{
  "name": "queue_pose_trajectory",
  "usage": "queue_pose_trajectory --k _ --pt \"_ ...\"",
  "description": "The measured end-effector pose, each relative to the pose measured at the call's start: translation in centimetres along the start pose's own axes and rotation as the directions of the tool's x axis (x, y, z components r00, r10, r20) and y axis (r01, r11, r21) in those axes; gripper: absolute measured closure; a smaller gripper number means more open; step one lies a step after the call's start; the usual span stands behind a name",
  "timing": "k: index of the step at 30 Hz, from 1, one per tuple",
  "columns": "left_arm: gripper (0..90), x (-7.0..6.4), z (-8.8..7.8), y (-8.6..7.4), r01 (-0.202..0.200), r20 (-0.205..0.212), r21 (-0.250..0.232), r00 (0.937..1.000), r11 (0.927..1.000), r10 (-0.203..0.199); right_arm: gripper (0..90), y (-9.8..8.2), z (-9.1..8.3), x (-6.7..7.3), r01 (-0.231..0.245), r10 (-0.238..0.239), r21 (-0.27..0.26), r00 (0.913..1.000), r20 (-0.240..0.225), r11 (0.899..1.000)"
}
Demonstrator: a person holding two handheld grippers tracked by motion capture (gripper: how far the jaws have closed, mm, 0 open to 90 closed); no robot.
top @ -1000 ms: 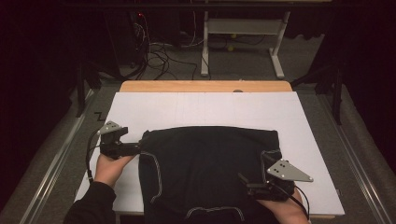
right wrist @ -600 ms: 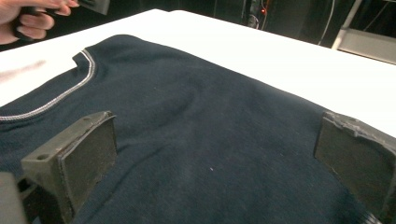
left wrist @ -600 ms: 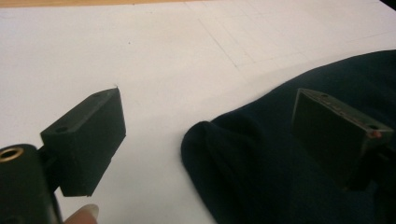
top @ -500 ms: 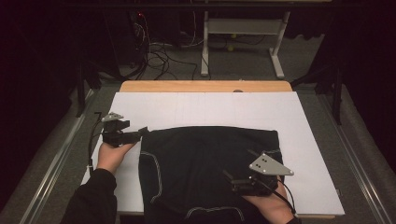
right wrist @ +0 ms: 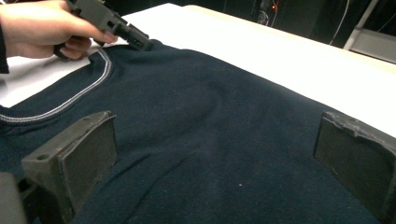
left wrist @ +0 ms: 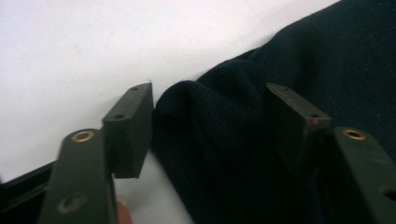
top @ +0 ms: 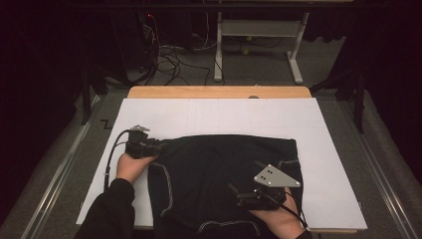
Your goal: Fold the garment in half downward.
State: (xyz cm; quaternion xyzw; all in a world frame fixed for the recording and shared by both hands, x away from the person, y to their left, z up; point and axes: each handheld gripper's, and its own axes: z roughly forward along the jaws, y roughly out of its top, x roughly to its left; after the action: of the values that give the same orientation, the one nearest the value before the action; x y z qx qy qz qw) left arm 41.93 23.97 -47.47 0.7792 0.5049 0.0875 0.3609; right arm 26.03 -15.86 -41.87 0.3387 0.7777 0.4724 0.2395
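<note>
A dark garment (top: 224,184) lies spread on the white tabletop (top: 209,117), reaching its near edge. The high view shows the left gripper (top: 154,146) at the garment's far left corner and the right gripper (top: 239,194) over its near right part. The left gripper view shows more: its jaws have just been closing, and a raised fold of knit (left wrist: 210,126) sits between them, the pads not yet clamped tight. The right gripper view shows its own jaws standing wide over flat cloth with pale stitching (right wrist: 70,105).
</note>
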Motion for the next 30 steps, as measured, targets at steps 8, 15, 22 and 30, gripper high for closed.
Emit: queue_pose_trajectory --k 8,15,22,30 --pt "50.7 -0.3 0.2 -0.2 -0.003 0.004 -0.014 1.0000 0.9999 0.003 0.2 0.0 0.9 1.5 0.010 -0.010 0.013 0.9992 -0.039 1.000" --pt "67.2 -0.2 0.2 -1.0 0.019 0.028 -0.062 0.9995 0.9979 -0.017 0.2 0.5 2.2 4.0 0.030 -0.028 0.026 0.9943 -0.103 0.999" --pt "67.7 -0.3 0.2 -1.2 0.012 0.023 -0.069 0.9997 0.9975 -0.010 0.7 0.8 4.4 7.4 0.064 -0.052 0.062 0.9809 -0.188 0.996" --pt "67.5 -0.2 0.2 -1.2 0.020 0.033 -0.075 0.9993 0.9970 -0.018 1.8 1.8 6.4 11.3 0.114 -0.086 0.087 0.9577 -0.274 0.990"
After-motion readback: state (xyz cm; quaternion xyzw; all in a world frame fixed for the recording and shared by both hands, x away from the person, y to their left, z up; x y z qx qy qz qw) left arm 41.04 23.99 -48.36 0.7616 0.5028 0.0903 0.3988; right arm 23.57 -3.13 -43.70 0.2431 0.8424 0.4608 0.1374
